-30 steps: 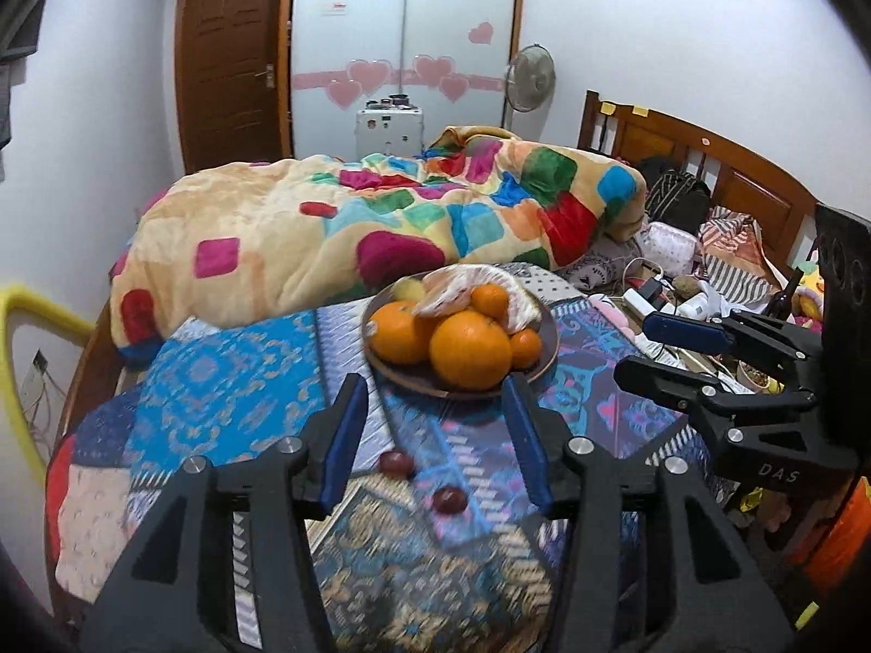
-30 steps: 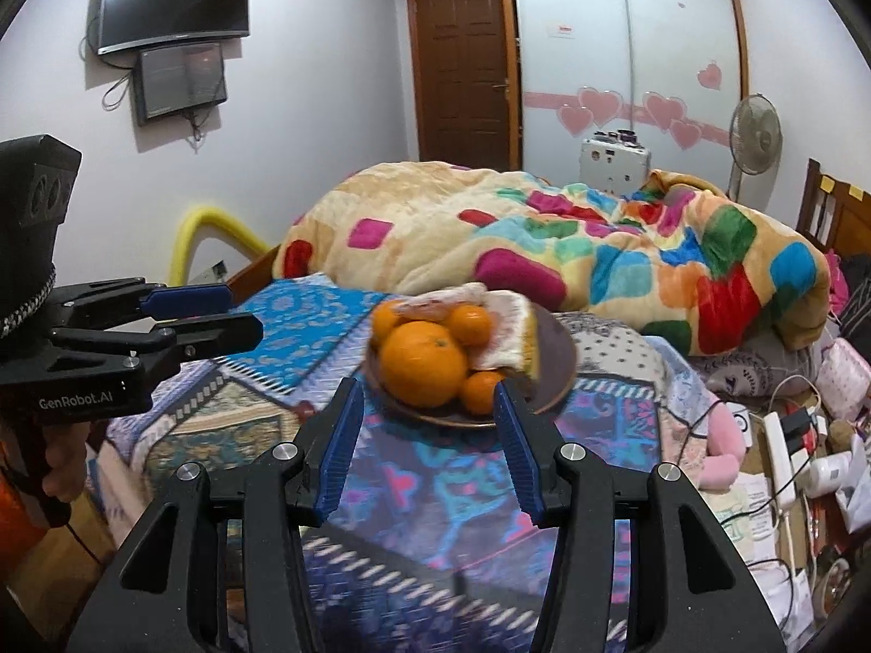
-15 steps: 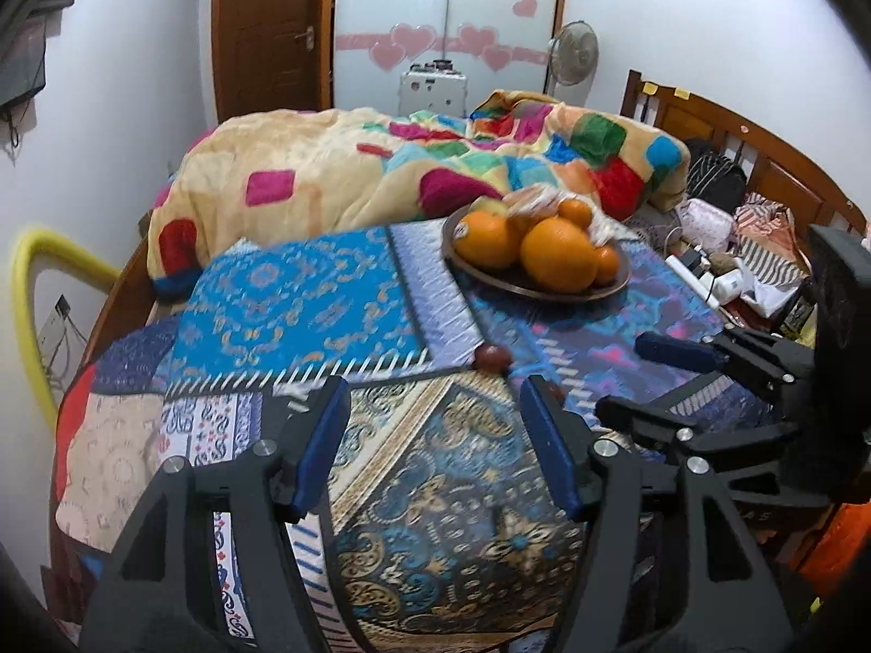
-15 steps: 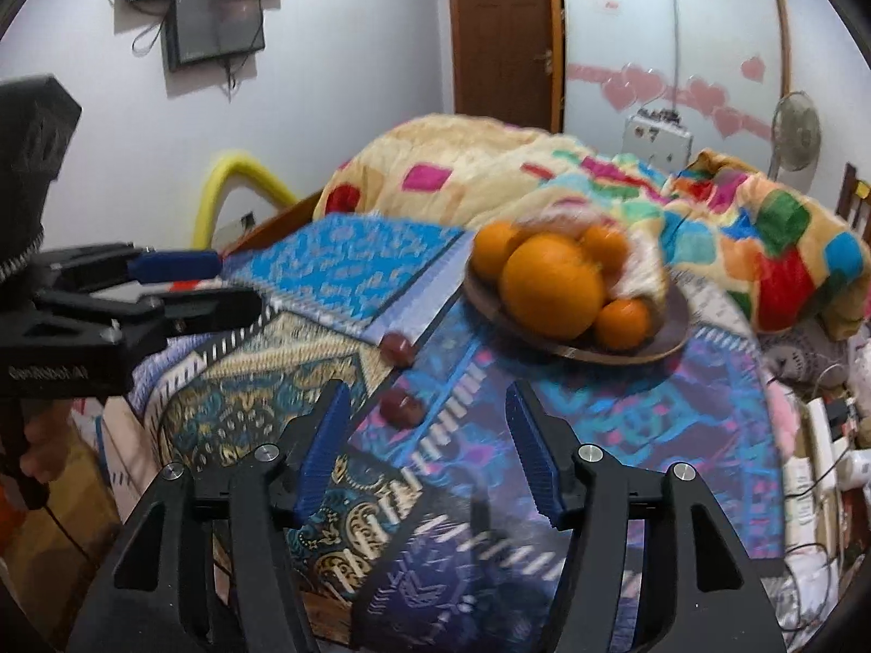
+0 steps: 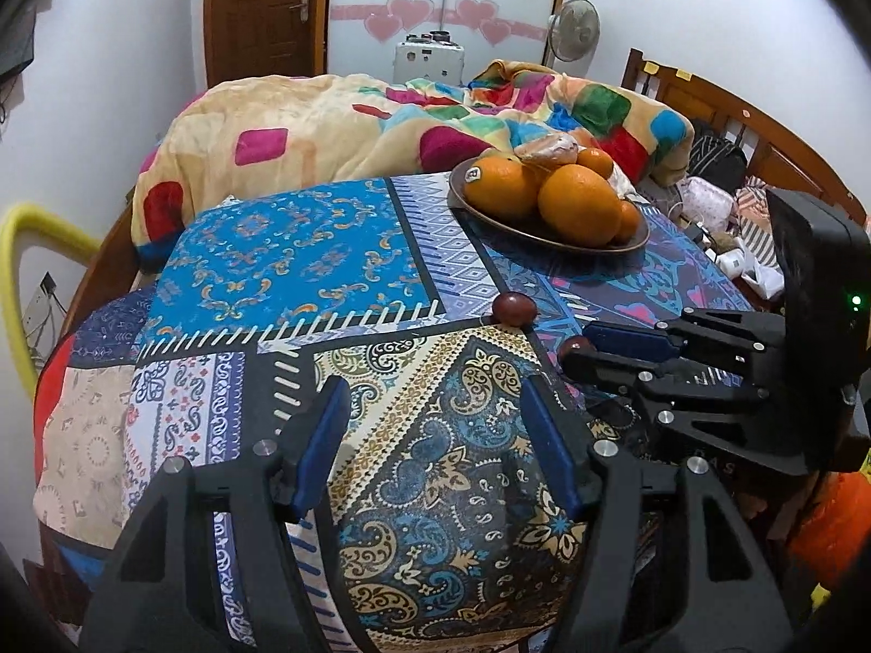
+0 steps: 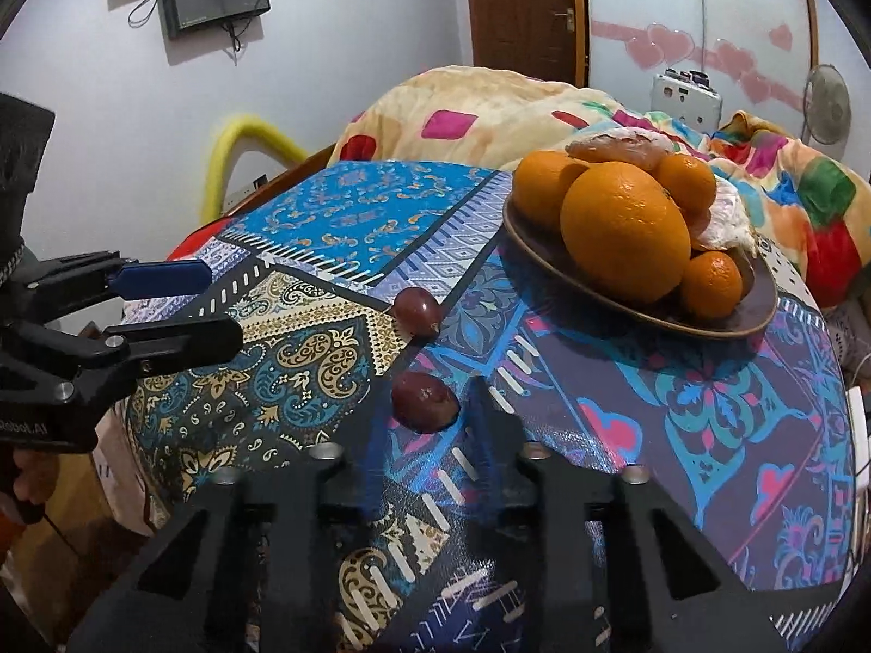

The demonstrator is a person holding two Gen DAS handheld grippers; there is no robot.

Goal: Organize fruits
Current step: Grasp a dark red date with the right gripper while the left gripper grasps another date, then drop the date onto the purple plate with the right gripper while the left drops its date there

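Two small dark red fruits lie on the patchwork cloth in front of a brown plate (image 6: 762, 307) piled with oranges (image 6: 626, 228). My right gripper (image 6: 427, 408) has its jaws closing on the nearer red fruit (image 6: 424, 400), with the pads against its sides. In the left wrist view that fruit (image 5: 571, 347) sits at the right gripper's tips (image 5: 578, 355). The other red fruit (image 5: 513, 309) lies free a little farther on, also seen as the farther fruit (image 6: 416, 311). My left gripper (image 5: 435, 413) hangs open over bare cloth, holding nothing.
The round table (image 5: 283, 250) drops away at its near and left edges. Behind it is a bed with a colourful blanket (image 5: 337, 125). A yellow padded tube (image 5: 32, 234) stands at the left. Clutter (image 5: 729, 261) lies to the right by a wooden headboard.
Both grippers have come down toward the table. The right gripper's jaws have gone from wide apart to closed around the nearer red fruit. The left jaws stand a little wider.
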